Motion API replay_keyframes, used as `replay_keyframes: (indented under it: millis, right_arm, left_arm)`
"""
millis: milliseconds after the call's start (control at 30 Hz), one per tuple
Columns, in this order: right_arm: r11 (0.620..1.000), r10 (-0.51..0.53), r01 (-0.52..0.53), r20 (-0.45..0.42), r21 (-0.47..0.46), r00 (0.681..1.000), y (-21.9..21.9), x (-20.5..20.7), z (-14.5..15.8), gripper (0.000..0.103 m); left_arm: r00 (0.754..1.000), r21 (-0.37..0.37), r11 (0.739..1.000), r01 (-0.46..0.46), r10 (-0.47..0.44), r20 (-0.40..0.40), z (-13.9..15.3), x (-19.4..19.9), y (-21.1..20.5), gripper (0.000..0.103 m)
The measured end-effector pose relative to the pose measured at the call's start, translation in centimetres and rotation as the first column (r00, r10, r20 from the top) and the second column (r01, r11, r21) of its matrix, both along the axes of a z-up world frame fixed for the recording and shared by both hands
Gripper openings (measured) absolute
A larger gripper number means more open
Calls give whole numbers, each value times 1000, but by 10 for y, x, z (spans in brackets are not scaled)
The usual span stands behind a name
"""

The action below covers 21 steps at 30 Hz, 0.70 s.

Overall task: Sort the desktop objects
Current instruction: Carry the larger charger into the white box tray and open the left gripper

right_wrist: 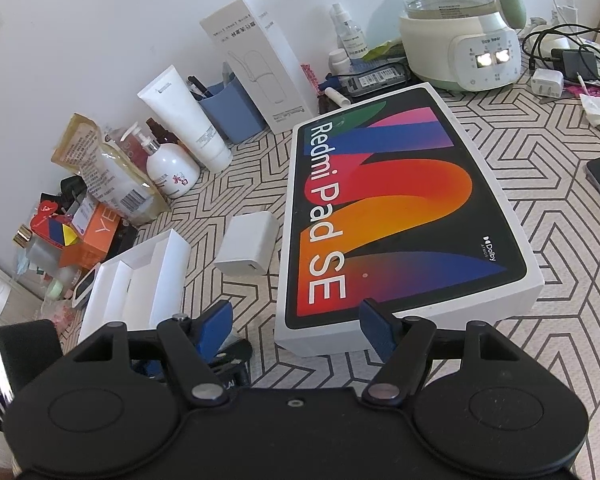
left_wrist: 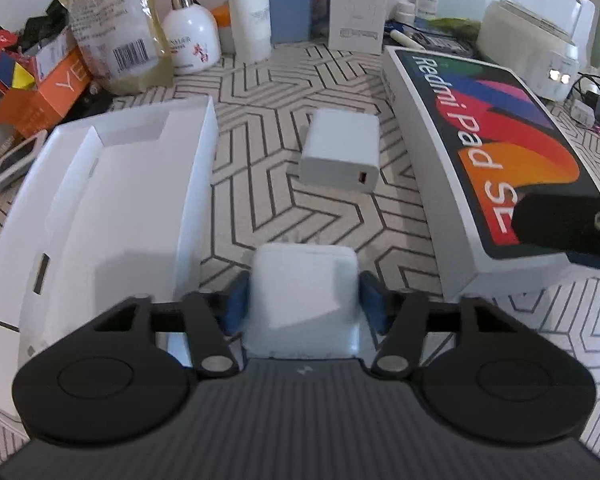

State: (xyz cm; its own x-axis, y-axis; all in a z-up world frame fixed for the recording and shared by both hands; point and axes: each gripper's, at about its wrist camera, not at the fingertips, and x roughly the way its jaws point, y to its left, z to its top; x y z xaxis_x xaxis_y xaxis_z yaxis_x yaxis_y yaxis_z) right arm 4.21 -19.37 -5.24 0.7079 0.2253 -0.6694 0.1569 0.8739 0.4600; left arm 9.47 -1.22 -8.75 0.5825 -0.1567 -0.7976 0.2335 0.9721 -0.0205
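Clutter lines the wall at the back of the patterned surface (left_wrist: 260, 92): a pump bottle (left_wrist: 190, 38), a white tube (right_wrist: 188, 120), a blue holder (right_wrist: 230, 114), a tall white carton (right_wrist: 264, 68) and a kettle base (right_wrist: 460, 50) with two lit windows.

The left tool (left_wrist: 304, 300) is clenched on a small white block (left_wrist: 304, 300), its blue pads (left_wrist: 236, 300) pressed to both flanks. The block's near end is hidden under the tool body, so its full shape cannot be made out. Just to its left lies an open white tray (left_wrist: 112, 184), cut off at the left edge of the left wrist view. Ahead on the surface rests a white charger (left_wrist: 340, 150), port facing the camera.

The right tool (right_wrist: 296, 324) is released, its fingers spread, hovering at the near left corner of the Redmi Pad SE box (right_wrist: 400, 200); whether either finger touches the box is unclear. Part of the left tool shows dark and blurred below its left finger. In the left wrist view one black finger of the right tool crosses the box's near corner.
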Motion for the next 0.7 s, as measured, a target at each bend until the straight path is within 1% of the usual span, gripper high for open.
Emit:
replay_keyframes:
  millis: [100,233,267,367,467,533,567,633,700]
  right_arm:
    - [1000,-2,2,0,6,1000,-1,0,0,75]
    - [1000,1,-1,-3,5,1000,0,0,-1,75]
    - [1000,3,-3,-3,4,1000,0,0,-1,75]
    - [1000,0,0,1,6,1000,0,-1,0,75]
    - [1000,-3,3,0,12,1000,-1,-1,0,75]
    - [1000,-4,4,-2,22,1000,-3,0,-1,75]
    - [1000,-3,3,-2,30,1000,-3,0,-1,75]
    - [998,7,-7,0,56,1000,-3,-1,0,75]
    - [998,19,-20,5,63,1000,-1,-1,1,75]
  left_arm:
    - [1000,-50,999,2,-3,-21,0,-2,2,54]
    - [1000,-21,1000,7,-7,0,3,-7,-1,54]
    - [1000,-24,1000,6,-6,6,4,-8,0,54]
    - [1000,-68,998,-1,3,16,12,-10,8,54]
    - [999,-122,993,5,0,42,26,-17,23,54]
    - [997,-187,982,11,5,82,38,-27,42,54]
    - [995,-204,979,7,14,99,42,-30,49,54]
    - [991,-208,978,-21,48,125,48,-33,62,54]
    - [987,-192,980,-52,80,141,51,-31,73,54]
